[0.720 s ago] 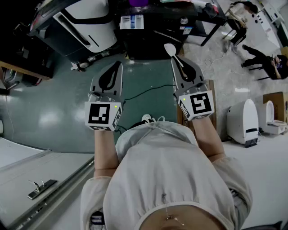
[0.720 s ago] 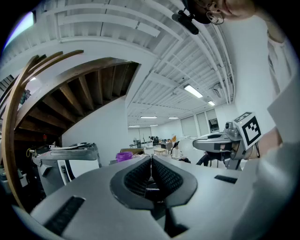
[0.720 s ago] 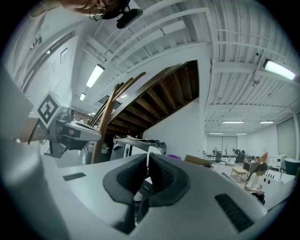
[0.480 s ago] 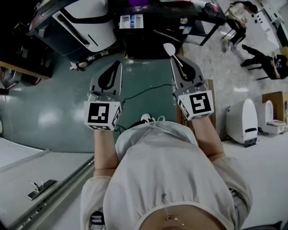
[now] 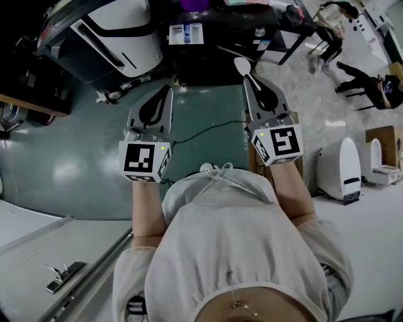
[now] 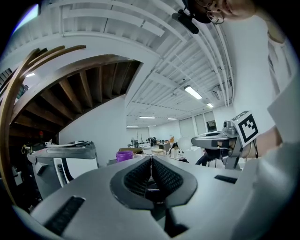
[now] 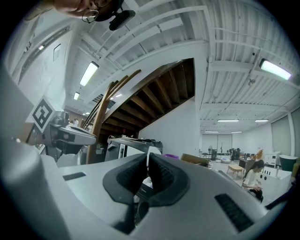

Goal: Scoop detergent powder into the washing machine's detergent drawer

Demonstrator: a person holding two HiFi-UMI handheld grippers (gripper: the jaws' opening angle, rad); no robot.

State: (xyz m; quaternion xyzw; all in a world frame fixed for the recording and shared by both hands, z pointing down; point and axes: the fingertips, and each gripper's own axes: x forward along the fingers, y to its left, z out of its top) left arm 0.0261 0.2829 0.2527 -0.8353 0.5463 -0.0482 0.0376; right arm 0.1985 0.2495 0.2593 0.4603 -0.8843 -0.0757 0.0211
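in your right hand, the right gripper (image 5: 247, 78) is shut tight on the thin handle of a white scoop (image 5: 240, 65). the round bowl pokes out past the tips. the right gripper view shows a bit of white handle (image 7: 146, 182) pinched between the dark pads. you can't tell if there is powder in the bowl. the left gripper (image 5: 165, 88) is closed with nothing in it, and it hangs over the green floor (image 5: 75, 157).

the scoop looks light and stiff, and its handle looks smooth, so it may twist in the pads. hold it flat and go slow. powder is loose and will spill if the bowl tips.

ahead of you, a white and blue tray (image 5: 186, 34) on the dark bench looks like the drawer. it is well apart from the scoop. a purple tub (image 5: 194, 4) sits just behind it, and a white machine (image 5: 116, 34) stands to the left.
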